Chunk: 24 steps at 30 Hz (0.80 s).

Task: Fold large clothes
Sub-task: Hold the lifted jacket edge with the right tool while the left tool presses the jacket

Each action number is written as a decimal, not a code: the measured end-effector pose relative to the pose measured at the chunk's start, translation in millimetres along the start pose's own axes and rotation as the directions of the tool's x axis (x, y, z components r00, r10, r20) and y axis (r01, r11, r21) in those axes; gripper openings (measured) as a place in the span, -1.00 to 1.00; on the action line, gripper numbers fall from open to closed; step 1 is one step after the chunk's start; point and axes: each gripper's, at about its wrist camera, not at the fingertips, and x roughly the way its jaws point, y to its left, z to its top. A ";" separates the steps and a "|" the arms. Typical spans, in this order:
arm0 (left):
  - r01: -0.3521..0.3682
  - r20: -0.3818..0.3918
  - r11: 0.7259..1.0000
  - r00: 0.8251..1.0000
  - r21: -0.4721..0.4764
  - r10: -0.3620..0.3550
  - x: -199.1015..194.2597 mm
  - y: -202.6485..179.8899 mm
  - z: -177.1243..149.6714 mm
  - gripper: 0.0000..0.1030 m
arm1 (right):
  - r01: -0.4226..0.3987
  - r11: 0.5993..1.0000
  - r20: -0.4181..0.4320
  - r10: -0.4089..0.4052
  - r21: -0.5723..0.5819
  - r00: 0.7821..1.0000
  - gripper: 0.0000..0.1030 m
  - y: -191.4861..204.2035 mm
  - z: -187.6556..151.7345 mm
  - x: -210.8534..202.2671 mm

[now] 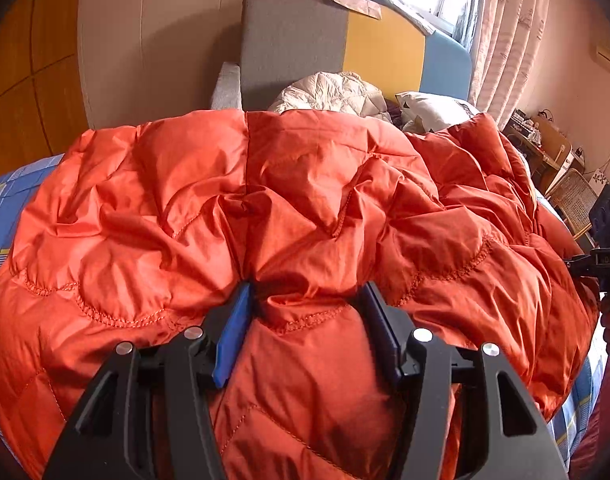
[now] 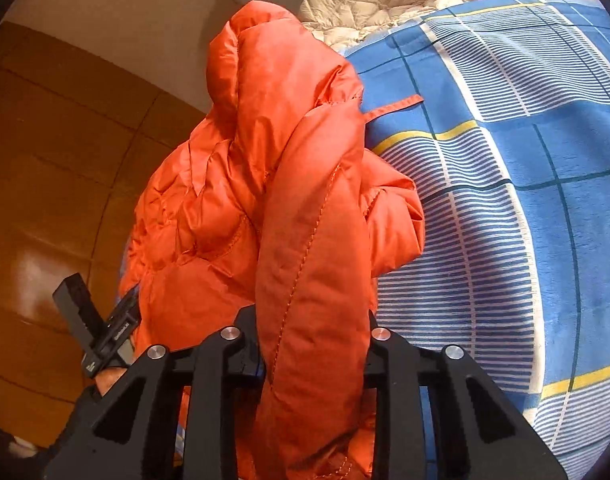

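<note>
An orange quilted down jacket (image 1: 305, 200) lies spread across the bed. My left gripper (image 1: 305, 300) is shut on a thick fold of its near edge, blue pads (image 1: 233, 332) pressing the fabric from both sides. In the right wrist view the jacket (image 2: 273, 184) hangs bunched and lifted. My right gripper (image 2: 313, 344) is shut on a padded fold of it; its fingertips are hidden by the fabric. The right gripper also shows at the right edge of the left wrist view (image 1: 605, 256), and the left gripper at the lower left of the right wrist view (image 2: 101, 332).
The bed has a blue checked sheet (image 2: 525, 160). A cream quilted garment (image 1: 329, 94) and a pillow (image 1: 433, 108) lie at the head, before a grey, yellow and blue headboard (image 1: 293, 40). Wooden wardrobe (image 1: 21, 92) left; desk and chair (image 1: 561, 168) right.
</note>
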 end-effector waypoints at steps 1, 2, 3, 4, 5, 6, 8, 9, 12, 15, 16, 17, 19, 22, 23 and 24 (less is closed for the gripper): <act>0.003 -0.002 1.000 1.000 0.001 -0.003 -0.6 -0.5 -0.3 0.04 | 0.014 1.000 0.013 -0.014 -0.021 1.000 -0.66 7.2 -1.3 -4.3; 0.007 -0.004 1.000 1.000 0.002 -0.007 -1.7 -0.7 -0.5 0.03 | 0.018 0.999 0.021 -0.017 -0.044 1.000 -0.68 13.8 -2.8 -8.8; 0.011 -0.006 1.000 1.000 0.001 -0.011 -3.6 -0.1 -1.2 -0.01 | 0.021 0.997 0.028 -0.019 -0.069 0.999 -0.72 19.8 -4.2 -15.0; 0.021 -0.008 1.000 1.000 0.000 -0.021 -5.9 -0.1 -1.9 -0.07 | 0.024 0.996 0.035 -0.021 -0.088 0.999 -0.75 22.8 -4.9 -23.5; 0.031 -0.011 1.000 0.999 0.001 -0.031 -8.6 -1.5 -2.8 -0.10 | 0.032 0.995 0.044 -0.028 -0.097 0.999 -0.76 24.6 -5.8 -30.9; 0.042 -0.013 0.999 0.999 0.002 -0.042 -11.6 -3.3 -4.4 -0.16 | 0.040 0.994 0.054 -0.035 -0.105 0.998 -0.76 27.1 -6.7 -36.5; 0.063 -0.017 0.998 0.998 0.010 -0.062 -16.8 -11.8 -6.6 -0.21 | 0.060 0.991 0.068 -0.052 -0.117 0.996 -0.76 29.1 -9.6 -49.3; 0.068 -0.017 0.998 0.998 0.015 -0.068 -19.3 -16.1 -8.1 -0.23 | 0.062 0.990 0.078 -0.053 -0.125 0.996 -0.77 29.9 -12.2 -57.5; 0.100 -0.019 0.995 0.995 0.013 -0.100 -27.7 -32.2 -15.1 -0.27 | 0.079 0.988 0.110 -0.064 -0.133 0.992 -0.77 30.8 -18.8 -81.0; 0.130 -0.025 0.991 0.991 0.023 -0.129 -34.8 -56.3 -22.7 -0.27 | 0.102 0.985 0.145 -0.082 -0.136 0.986 -0.77 25.8 -30.0 -105.9; 0.136 -0.026 0.990 0.990 0.030 -0.135 -36.4 -64.2 -24.5 -0.27 | 0.112 0.985 0.149 -0.092 -0.132 0.985 -0.77 20.6 -33.6 -111.2; 0.138 -0.027 0.990 0.990 0.042 -0.137 -38.4 -74.2 -26.7 -0.26 | 0.130 0.984 0.153 -0.111 -0.125 0.982 -0.77 15.0 -38.6 -117.4; 0.134 -0.022 0.989 0.991 0.065 -0.133 -42.4 -90.3 -30.3 -0.25 | 0.175 0.979 0.153 -0.158 -0.107 0.976 -0.77 2.4 -48.5 -124.3; 0.126 -0.011 0.989 0.992 0.078 -0.125 -46.6 -102.9 -33.4 -0.24 | 0.217 0.974 0.160 -0.204 -0.066 0.966 -0.77 -14.0 -61.5 -123.0; 0.119 -0.003 0.989 0.993 0.084 -0.119 -48.1 -105.6 -34.1 -0.24 | 0.221 0.974 0.164 -0.209 -0.056 0.964 -0.77 -16.7 -63.3 -122.0; 0.114 0.001 0.989 0.993 0.088 -0.115 -49.6 -106.8 -34.3 -0.23 | 0.226 0.973 0.169 -0.215 -0.050 0.962 -0.77 -18.5 -66.2 -120.5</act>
